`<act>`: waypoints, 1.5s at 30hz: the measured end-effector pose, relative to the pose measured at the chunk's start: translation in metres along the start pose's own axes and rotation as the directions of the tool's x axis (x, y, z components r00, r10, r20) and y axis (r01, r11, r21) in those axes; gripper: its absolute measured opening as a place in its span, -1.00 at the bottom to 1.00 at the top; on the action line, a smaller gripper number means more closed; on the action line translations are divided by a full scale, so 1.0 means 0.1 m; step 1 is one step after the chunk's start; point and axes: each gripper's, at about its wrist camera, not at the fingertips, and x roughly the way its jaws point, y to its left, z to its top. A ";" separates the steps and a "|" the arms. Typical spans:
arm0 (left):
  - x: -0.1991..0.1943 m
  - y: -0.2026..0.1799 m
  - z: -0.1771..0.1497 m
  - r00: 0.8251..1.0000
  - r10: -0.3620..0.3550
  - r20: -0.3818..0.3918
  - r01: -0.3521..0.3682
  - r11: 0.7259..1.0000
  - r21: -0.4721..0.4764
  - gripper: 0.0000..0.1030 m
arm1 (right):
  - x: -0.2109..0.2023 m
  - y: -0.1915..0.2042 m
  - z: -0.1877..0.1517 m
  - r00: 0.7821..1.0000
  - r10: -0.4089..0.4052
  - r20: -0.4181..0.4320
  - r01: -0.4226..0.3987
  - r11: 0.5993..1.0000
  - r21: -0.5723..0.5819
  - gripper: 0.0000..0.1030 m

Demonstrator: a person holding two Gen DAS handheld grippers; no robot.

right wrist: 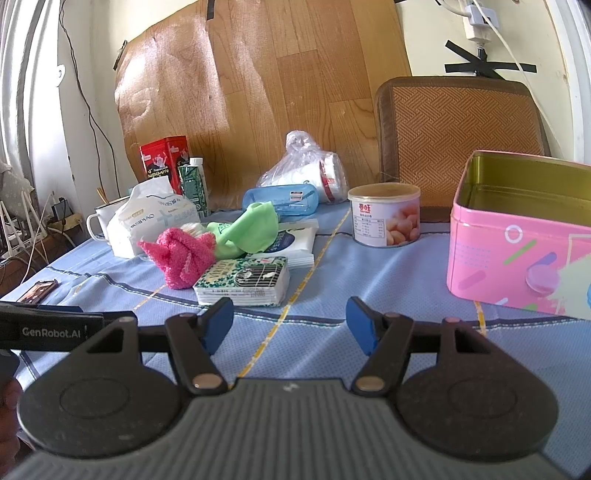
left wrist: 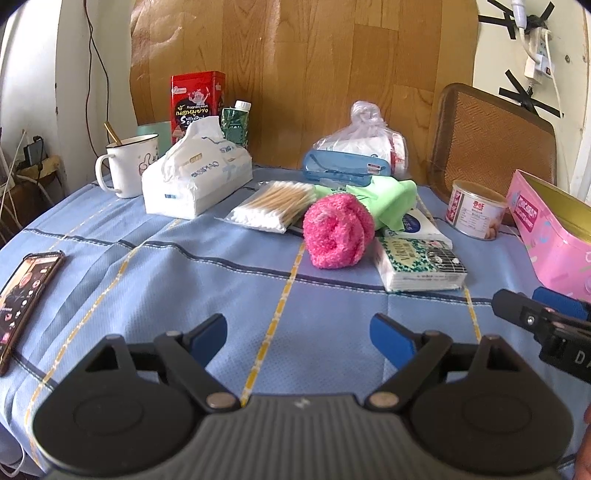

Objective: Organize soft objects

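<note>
Where cloth lies: two tissue packs (left wrist: 421, 264).

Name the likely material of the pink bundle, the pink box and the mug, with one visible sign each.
Pink bundle: fuzzy knit fabric, probably a sock; nubbly matte pile.
Pink box: probably printed tin; glossy outside, golden metallic inside.
Mug: looks like enamelled metal, possibly ceramic; glossy white, thin dark rim.

Wood-grain sheet (right wrist: 258, 92) on cream wall (right wrist: 443, 29), woven chair back (right wrist: 461, 125) beside it
</note>
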 end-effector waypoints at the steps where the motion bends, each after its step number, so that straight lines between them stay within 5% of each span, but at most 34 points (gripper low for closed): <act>1: 0.00 0.00 0.00 1.000 -0.002 -0.002 0.002 1.000 -0.001 0.70 | 0.00 0.00 0.00 1.000 0.000 0.000 0.000 1.000 0.000 0.35; 11: -0.01 0.06 0.04 0.998 -0.068 -0.011 0.067 0.997 -0.025 0.51 | 0.02 -0.01 -0.01 1.000 0.006 -0.014 -0.006 1.000 0.004 0.35; 23: 0.06 0.19 0.27 0.986 -0.160 -0.047 0.156 0.984 -0.087 0.49 | 0.46 0.09 0.30 0.984 0.093 -0.155 -0.109 0.989 -0.097 0.37; 28: 0.07 0.24 0.21 0.986 -0.151 -0.069 0.143 0.984 -0.105 0.49 | 0.72 0.26 0.31 0.966 0.130 -0.223 -0.163 0.978 -0.133 0.63; 30: 0.06 0.26 0.20 0.986 -0.150 -0.074 0.141 0.984 -0.111 0.49 | 0.81 0.33 0.28 0.965 0.108 -0.239 -0.149 0.975 -0.164 0.51; 32: 0.05 0.26 0.21 0.986 -0.153 -0.073 0.144 0.983 -0.110 0.49 | 0.84 0.31 0.25 0.964 0.090 -0.249 -0.130 0.980 -0.148 -0.15; 34: 0.04 0.25 0.21 0.984 -0.162 -0.071 0.154 0.983 -0.102 0.49 | 0.78 0.24 0.26 0.965 0.095 -0.244 -0.127 0.985 -0.119 -0.39; 39: 0.08 0.15 0.20 0.976 -0.203 -0.084 0.196 0.977 -0.083 0.50 | 0.57 0.12 0.17 0.957 0.134 -0.258 -0.153 0.986 -0.058 -0.52; 45: 0.17 0.11 0.30 0.954 -0.276 -0.119 0.266 0.959 -0.094 0.50 | 0.48 0.08 0.17 0.960 0.141 -0.242 -0.162 0.984 -0.071 -0.38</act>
